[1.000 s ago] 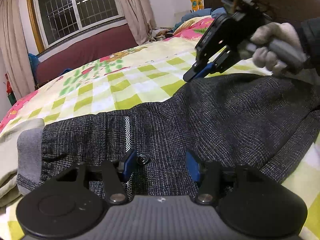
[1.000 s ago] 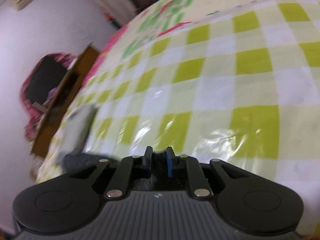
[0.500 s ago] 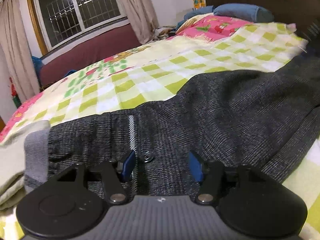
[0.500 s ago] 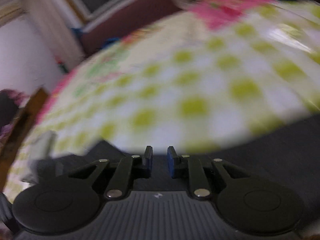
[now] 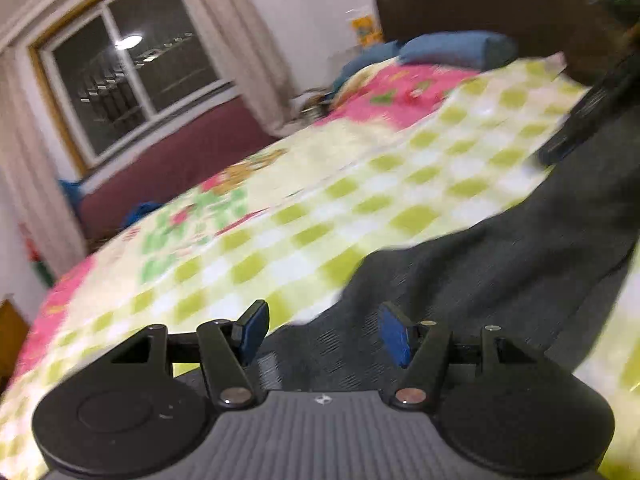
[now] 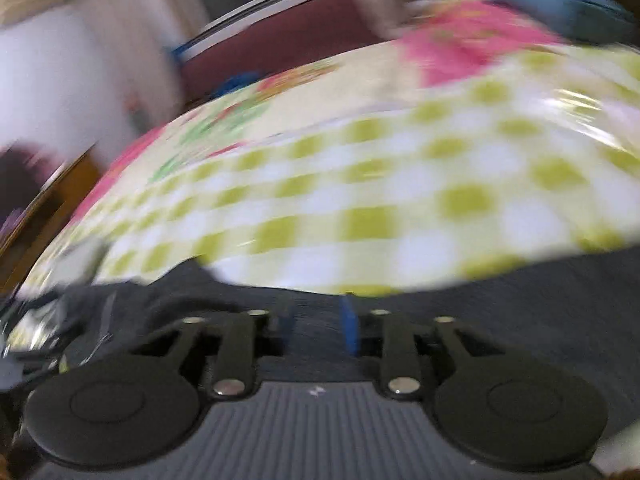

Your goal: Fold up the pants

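— Checked bedspread (image 5: 360,200) fills the background, dark pants (image 5: 500,272) spread just beyond the left gripper (image 5: 322,330), jaws wide, empty.
— Right gripper (image 6: 318,326): jaws just been parting, pants (image 6: 500,312) beneath, unpinched.

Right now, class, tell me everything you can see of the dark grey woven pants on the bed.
The dark grey woven pants look like a fine-checked, soft fabric, blurred in both views. They lie spread on the green-and-white checked bedspread, stretching from the near edge up toward the right. The left tongs stand open above the cloth, pads clear of it. The right tongs are narrowly parted over the fabric and have just been opening; no fold shows clamped between them.
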{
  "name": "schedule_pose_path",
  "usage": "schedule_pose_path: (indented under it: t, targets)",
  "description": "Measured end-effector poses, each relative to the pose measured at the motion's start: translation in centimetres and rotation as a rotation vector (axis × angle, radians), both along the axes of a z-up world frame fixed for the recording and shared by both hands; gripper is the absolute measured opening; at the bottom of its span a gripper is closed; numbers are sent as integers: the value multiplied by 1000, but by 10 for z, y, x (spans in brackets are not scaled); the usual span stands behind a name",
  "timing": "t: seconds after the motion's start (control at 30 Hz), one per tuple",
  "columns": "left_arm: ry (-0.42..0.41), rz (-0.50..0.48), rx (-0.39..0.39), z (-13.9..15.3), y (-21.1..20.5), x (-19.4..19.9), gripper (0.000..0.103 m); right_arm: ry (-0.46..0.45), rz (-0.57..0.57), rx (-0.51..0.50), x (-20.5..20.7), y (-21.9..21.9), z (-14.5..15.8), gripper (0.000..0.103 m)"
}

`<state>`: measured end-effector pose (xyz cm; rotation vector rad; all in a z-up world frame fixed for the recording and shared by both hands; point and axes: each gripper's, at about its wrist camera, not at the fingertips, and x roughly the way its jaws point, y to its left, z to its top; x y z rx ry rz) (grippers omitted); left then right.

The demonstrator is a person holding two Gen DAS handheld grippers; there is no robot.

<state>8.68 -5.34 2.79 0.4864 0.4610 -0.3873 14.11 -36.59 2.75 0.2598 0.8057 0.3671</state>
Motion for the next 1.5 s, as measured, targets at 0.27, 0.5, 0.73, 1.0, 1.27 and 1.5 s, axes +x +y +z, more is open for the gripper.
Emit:
schedule_pose_path:
  t: [0.27, 0.5, 0.73, 1.0, 1.27, 1.5]
  targets:
    - [132, -196, -22, -45, -42, -13, 74, 182, 223, -69, 65, 63, -37, 34]
    - [195, -237, -16, -72, -55, -9, 74, 130, 159, -117, 50, 62, -25, 6]
    - [228, -212, -18, -76, -53, -6, 75, -38, 48, -347, 38, 73, -20, 22]
    - [231, -206, 14, -70, -43, -19, 75, 43, -122, -12, -59, 6, 3, 26]
    - [222, -155, 49, -62, -34, -28, 75, 249, -301, 368, -102, -14, -55, 26]
    - [223, -148, 61, -57, -32, -34, 75, 182, -448, 516, -92, -27, -75, 28]
